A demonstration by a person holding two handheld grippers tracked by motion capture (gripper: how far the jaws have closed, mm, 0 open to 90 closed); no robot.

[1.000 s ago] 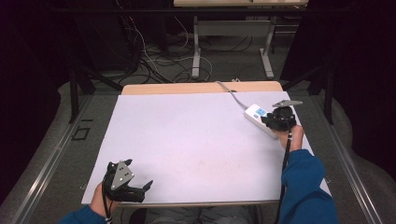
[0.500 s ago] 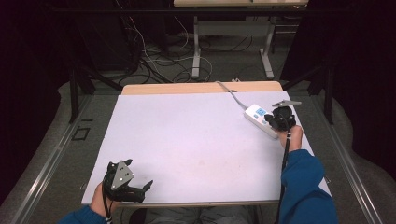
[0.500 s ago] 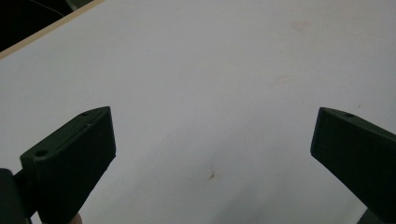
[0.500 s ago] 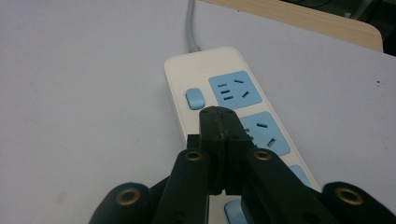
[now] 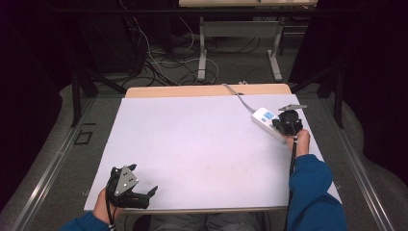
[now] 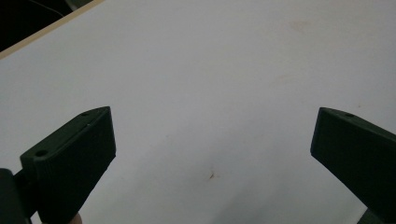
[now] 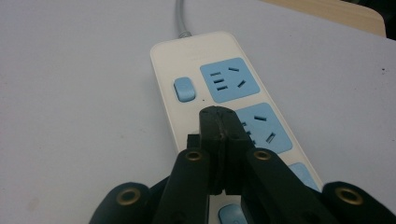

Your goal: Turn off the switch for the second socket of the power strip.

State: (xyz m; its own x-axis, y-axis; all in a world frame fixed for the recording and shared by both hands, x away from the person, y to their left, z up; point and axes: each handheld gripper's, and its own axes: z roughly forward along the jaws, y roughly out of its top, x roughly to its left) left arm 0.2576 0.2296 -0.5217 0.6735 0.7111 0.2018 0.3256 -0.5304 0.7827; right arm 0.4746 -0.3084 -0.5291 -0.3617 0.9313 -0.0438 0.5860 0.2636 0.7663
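Observation:
A white power strip with blue sockets lies at the table's right side, its grey cord running off toward the back edge. In the right gripper view the power strip shows a blue rocker switch and blue sockets. My right gripper is shut with nothing between its jaws, its tips hovering over the strip just behind that switch; it is over the strip in the high view too. My left gripper rests at the near left corner, jaws wide open over bare white tabletop.
The white table has a wooden strip along its far edge. Beyond it stand another table's legs and loose cables on the floor. Dark curtains close both sides.

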